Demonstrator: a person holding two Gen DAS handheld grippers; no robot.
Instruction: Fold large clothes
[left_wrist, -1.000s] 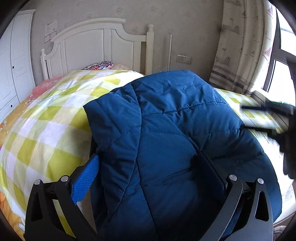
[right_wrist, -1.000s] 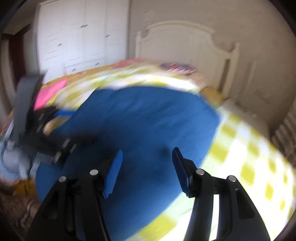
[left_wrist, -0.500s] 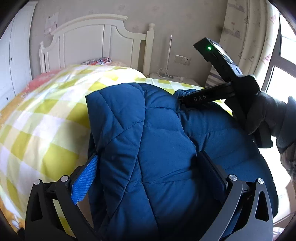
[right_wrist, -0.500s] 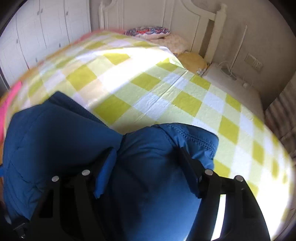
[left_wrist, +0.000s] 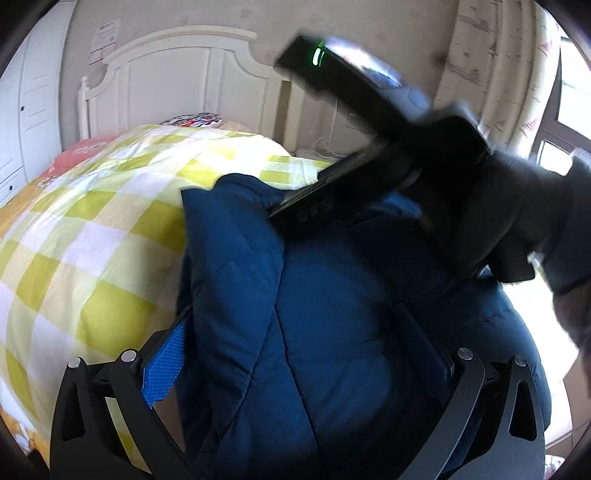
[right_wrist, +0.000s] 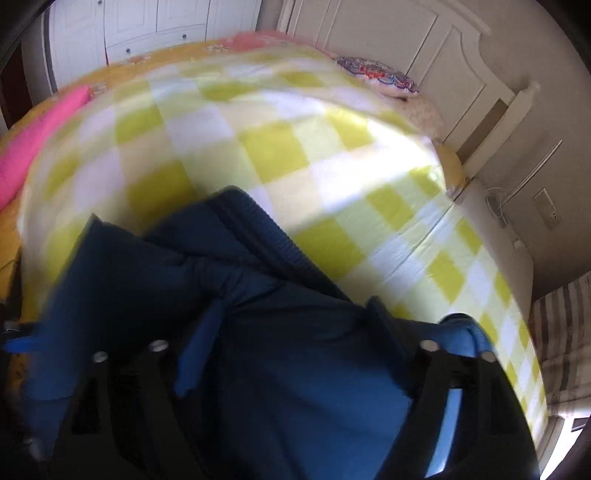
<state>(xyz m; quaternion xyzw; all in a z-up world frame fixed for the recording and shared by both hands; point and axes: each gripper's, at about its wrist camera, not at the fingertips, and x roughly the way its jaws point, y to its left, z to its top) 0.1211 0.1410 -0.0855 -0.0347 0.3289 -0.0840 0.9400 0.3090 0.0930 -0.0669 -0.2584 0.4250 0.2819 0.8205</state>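
A dark blue quilted jacket (left_wrist: 332, 302) lies bunched on the bed's yellow and white checked cover (left_wrist: 92, 229). My left gripper (left_wrist: 299, 354) stands wide open, with the jacket's bulk lying between its fingers. My right gripper (right_wrist: 291, 332) is also open, low over the jacket (right_wrist: 288, 376), with jacket fabric between its fingers. In the left wrist view the right gripper's black body (left_wrist: 388, 155) and the gloved hand holding it (left_wrist: 517, 206) press onto the jacket's far edge, blurred by motion.
A white headboard (left_wrist: 177, 74) stands at the far end of the bed, with a patterned pillow (right_wrist: 380, 75) before it. A pink pillow (right_wrist: 40, 133) lies at the left. White wardrobes (right_wrist: 140, 22) stand behind. A curtain (left_wrist: 491, 62) and window are at right.
The right gripper has moved over the jacket, further left and toward the left gripper, carrying fabric along. The left gripper has stayed open and nearly still.
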